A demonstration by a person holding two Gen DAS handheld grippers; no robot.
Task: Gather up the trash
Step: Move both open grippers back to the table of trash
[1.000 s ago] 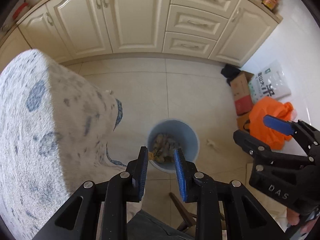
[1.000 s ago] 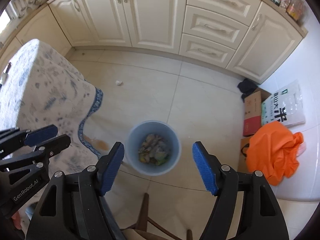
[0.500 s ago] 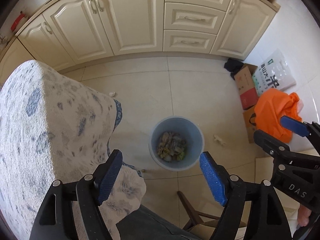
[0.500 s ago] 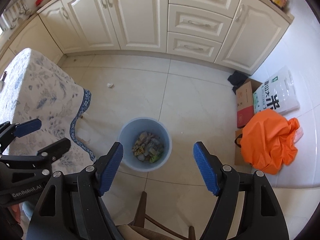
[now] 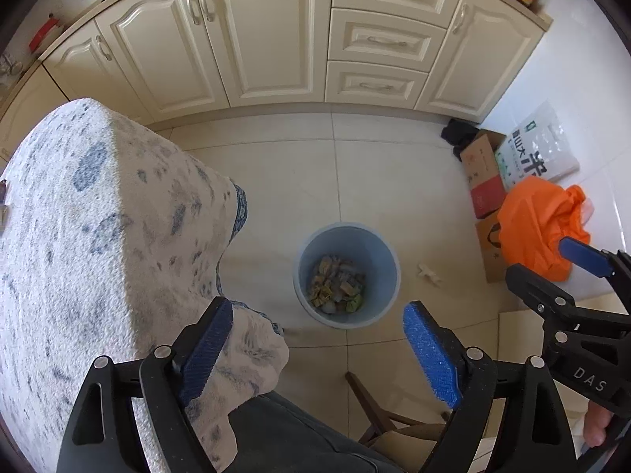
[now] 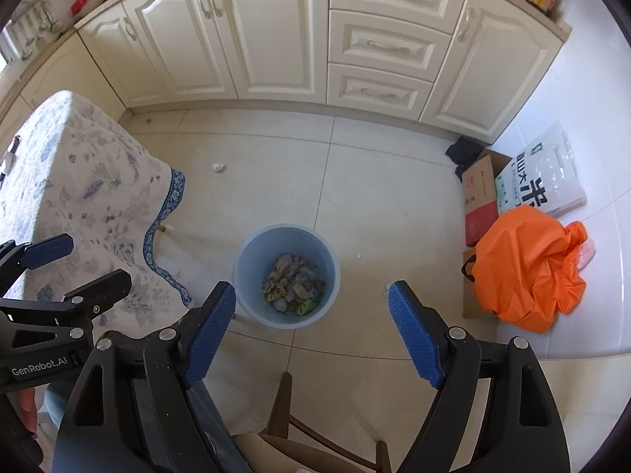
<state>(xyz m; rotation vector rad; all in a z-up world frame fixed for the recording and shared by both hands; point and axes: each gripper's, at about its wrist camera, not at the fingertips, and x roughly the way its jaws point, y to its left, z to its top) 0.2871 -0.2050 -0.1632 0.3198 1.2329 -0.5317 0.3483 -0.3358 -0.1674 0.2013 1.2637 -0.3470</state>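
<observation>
Jaws on both grippers stand wide apart and hold nothing. Left gripper (image 5: 317, 349) and right gripper (image 6: 311, 335) both hang high above the tiled floor (image 6: 378, 181), looking down.

Blue trash bin (image 6: 244, 272) sits on the floor straight ahead, framed between each pair of jaws; it is partly filled with crumpled wrappers (image 6: 294, 289). Two loose scraps remain outside it. One crumpled white paper (image 5: 429, 272) lies on the floor just beyond the left gripper's right-hand jaw, near the bin's rim. A second white paper wad (image 6: 218, 167) lies farther ahead and to the left of the right gripper's jaws, near the hanging edge of the floral tablecloth (image 6: 90, 197) covering the bench.

Off past the right-hand jaws: orange bag (image 6: 528, 264), cardboard box (image 6: 479, 193), rice sack (image 6: 544, 175), against the wall. These look like stored goods, not trash.

Judgement: step in hand is between pickups, with empty jaws seeking the next scrap. Next move calls for lowering one gripper to the nearer paper beside the bin, jaws straddling it at floor level, then closing. Thin paper on smooth tile may slide or escape a shallow pinch.
</observation>
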